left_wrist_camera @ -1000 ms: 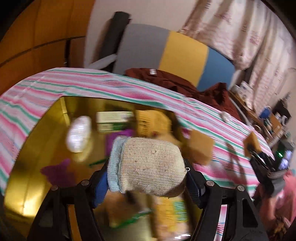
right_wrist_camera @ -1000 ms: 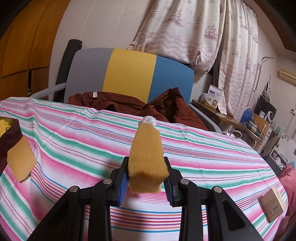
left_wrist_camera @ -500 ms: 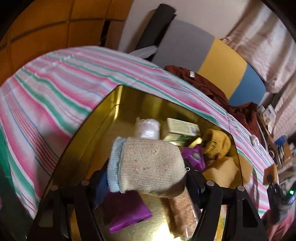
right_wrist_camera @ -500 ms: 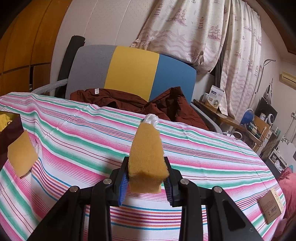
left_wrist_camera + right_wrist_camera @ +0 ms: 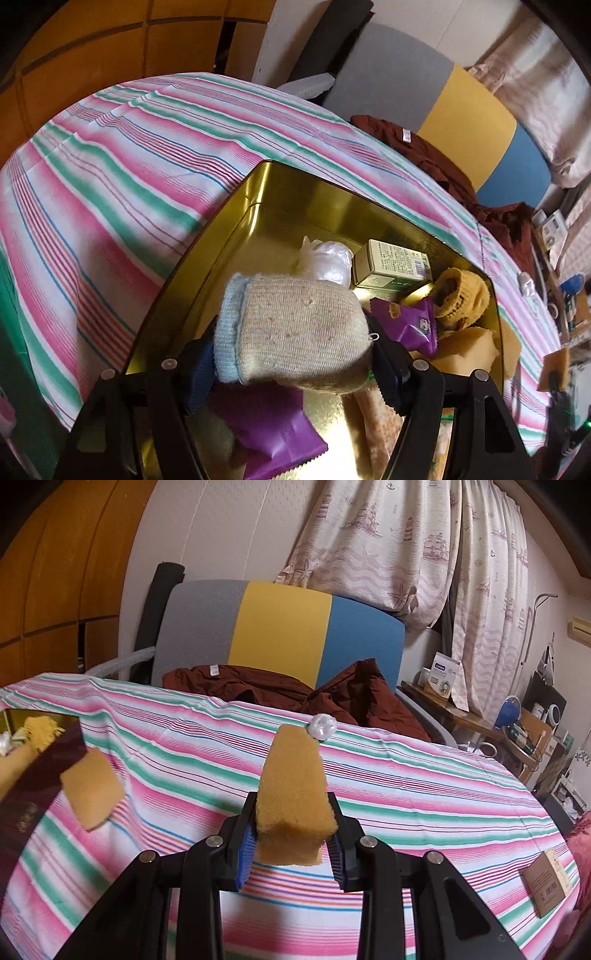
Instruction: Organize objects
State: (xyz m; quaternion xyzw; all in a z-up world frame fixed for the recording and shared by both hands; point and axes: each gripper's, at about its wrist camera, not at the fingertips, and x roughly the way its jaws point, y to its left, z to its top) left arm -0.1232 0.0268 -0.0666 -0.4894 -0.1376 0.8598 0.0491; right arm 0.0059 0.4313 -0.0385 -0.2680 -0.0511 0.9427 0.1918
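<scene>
Presently, the left gripper (image 5: pixel 295 354) is clamping a soft, light rolled sock (image 5: pixel 295 328) by its middle above the gold tin (image 5: pixel 236 236); beside that tin, the right gripper (image 5: pixel 293 843) is squeezing a yielding sponge (image 5: pixel 293 794).

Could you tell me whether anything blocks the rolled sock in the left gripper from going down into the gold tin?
Partly. The sock hangs over the open gold tin, held by the left gripper. Below its near end lies a purple packet; another purple packet sits close on its right. Bare gold floor shows beyond the sock, at the tin's far left.
</scene>
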